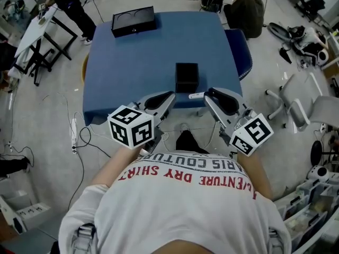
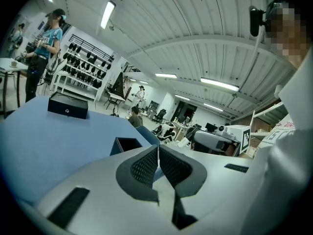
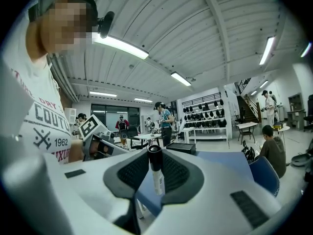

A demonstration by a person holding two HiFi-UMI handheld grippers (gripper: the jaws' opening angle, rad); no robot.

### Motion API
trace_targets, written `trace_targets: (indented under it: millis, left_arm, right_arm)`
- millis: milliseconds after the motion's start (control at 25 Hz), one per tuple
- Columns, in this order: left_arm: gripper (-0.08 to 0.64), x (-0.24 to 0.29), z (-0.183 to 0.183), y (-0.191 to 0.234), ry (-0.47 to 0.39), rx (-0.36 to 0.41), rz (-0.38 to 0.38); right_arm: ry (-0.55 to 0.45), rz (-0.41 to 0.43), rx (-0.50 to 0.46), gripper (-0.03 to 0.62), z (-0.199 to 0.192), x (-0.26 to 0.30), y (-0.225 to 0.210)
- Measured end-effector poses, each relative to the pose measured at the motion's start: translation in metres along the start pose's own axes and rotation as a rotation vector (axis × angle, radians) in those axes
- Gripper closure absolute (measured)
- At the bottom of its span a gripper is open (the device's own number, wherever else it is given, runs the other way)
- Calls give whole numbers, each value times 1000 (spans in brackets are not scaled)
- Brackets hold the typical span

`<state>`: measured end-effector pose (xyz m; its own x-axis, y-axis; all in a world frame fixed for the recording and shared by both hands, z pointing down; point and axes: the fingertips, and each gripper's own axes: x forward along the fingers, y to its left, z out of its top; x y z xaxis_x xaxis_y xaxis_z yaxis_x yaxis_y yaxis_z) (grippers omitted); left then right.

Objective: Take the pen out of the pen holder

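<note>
The black square pen holder (image 1: 186,77) stands near the front middle of the blue table (image 1: 132,62); it also shows in the left gripper view as the pen holder (image 2: 128,145). My right gripper (image 1: 207,96) is just right of and in front of the holder, shut on a white pen with a black cap (image 1: 195,96). In the right gripper view the pen (image 3: 157,177) stands upright between the pads of the right gripper (image 3: 155,155). My left gripper (image 1: 170,97) hangs at the table's front edge, left of the holder. Its jaws (image 2: 158,155) are shut with nothing between them.
A flat black case (image 1: 133,21) lies at the table's far left corner. A blue chair (image 1: 239,52) stands by the right side, with a seated person (image 1: 246,12) beyond it. Cables (image 1: 74,136) trail over the floor on the left.
</note>
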<state>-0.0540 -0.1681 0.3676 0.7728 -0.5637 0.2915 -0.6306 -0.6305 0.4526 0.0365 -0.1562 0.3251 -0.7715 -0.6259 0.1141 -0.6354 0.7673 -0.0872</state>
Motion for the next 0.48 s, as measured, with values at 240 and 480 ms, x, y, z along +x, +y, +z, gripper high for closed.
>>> trace_targets:
  millis: [240,480]
  left_arm:
    - [528,-6,-6,-15,11,17,-20]
    - [528,-12,-13,-23,19,22,-23]
  right_arm:
    - [3,-13,3,503,-7,-12,12]
    - [36,-25,12,503,-20,-17,17]
